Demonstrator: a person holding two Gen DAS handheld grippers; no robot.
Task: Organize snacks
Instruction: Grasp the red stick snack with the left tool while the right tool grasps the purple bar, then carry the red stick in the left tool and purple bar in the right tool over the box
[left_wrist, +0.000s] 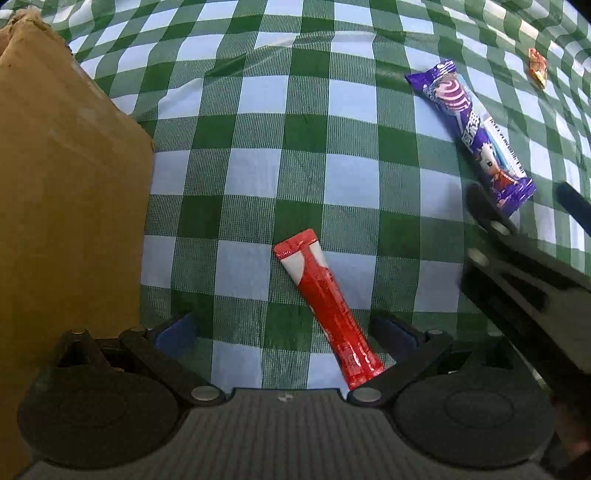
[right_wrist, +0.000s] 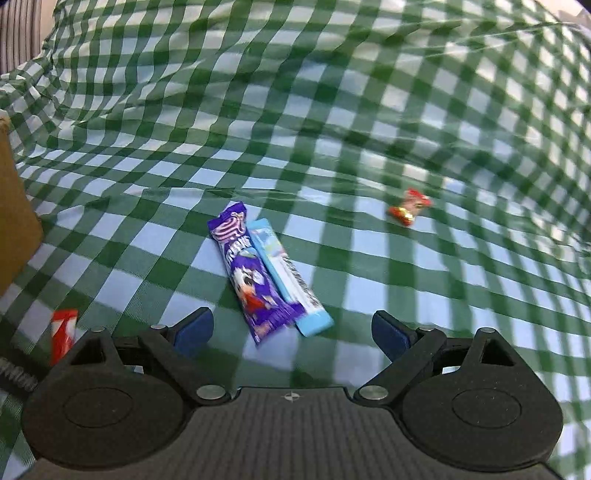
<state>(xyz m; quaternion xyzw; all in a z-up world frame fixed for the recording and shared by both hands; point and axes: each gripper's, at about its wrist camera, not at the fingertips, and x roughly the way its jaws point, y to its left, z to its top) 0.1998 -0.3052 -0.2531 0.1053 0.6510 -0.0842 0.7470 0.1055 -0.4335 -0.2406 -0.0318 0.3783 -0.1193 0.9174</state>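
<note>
Left gripper (left_wrist: 284, 332) wide above red packet (left_wrist: 327, 314), cardboard box (left_wrist: 66, 206) alongside.

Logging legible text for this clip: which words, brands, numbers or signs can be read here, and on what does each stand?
None can be quoted with confidence.
Purple snack bar: large white lettering and a small print line along its pale edge, too distorted to read.
Red stick packet: small print near its lower end, too small.
Light blue packet: dark print, blurred.
Small red candy: no readable text.
Cardboard box: bare.
</note>
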